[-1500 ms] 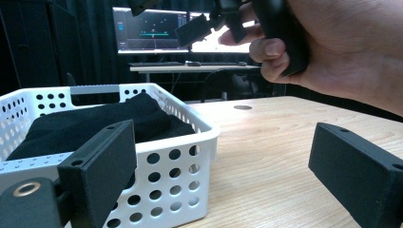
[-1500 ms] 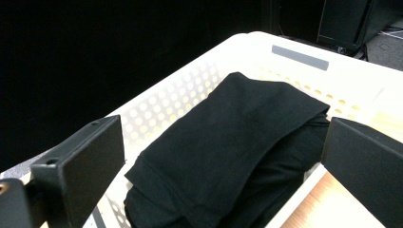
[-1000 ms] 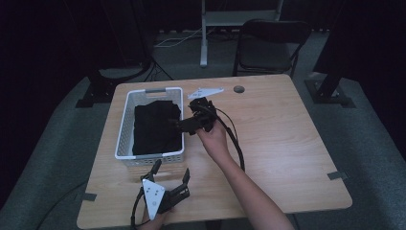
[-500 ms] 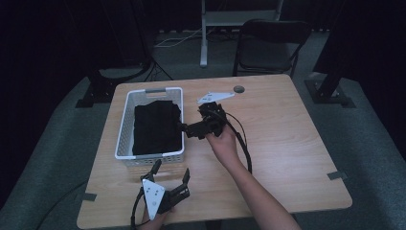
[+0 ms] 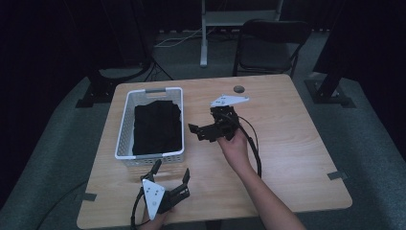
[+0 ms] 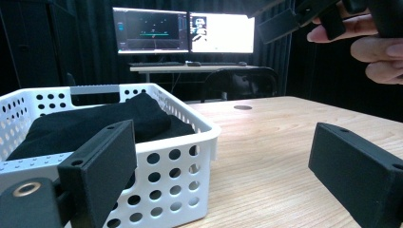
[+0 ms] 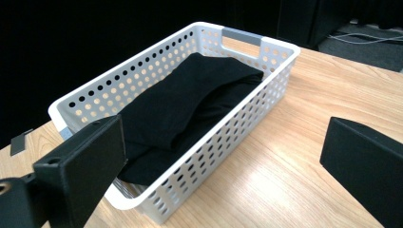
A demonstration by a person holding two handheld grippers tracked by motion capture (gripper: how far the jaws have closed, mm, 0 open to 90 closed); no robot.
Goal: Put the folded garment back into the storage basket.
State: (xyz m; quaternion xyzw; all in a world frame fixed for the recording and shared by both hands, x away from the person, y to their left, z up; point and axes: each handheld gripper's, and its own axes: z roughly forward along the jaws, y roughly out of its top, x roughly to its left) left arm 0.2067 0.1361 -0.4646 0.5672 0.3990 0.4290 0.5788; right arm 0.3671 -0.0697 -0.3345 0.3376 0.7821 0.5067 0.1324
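**Right tool clear of basket, empty; cloth lying inside**

Moved since the earlier frames: right tool, from over the black cloth at the basket's right wall to a spot beside the basket, above bare bench. Left tool unmoved at the near edge.

High view. White perforated basket (image 5: 125, 125) on the left half of the bench (image 5: 287, 143). Folded black cloth (image 5: 158, 127) inside, covering most of the floor. Right tool (image 5: 197, 132) held off the bench just right of the basket, jaws spread, nothing between them, pointing towards the basket. Left tool (image 5: 170, 170) near the front edge, just short of the basket's near wall, jaws apart and empty. Chair (image 5: 268, 43) beyond the far edge.

Left gripper view. Jaws wide at bottom corners, empty. Basket near wall close ahead, cloth mounded above the rim. Hand (image 6: 375, 42) with the other tool cut off at the upper right. Monitors (image 6: 183, 33) far off.

Right gripper view. Jaws wide, empty, aimed down at the basket; cloth in two overlapping folds, grey handle (image 7: 241, 36) at the far end.

Judged step: cloth placed, release done, withdrawal in hand. Next move likely parking the tool, or a fresh reach over the rim.

Hard to make out: garment type, layer count, basket floor beneath cloth.
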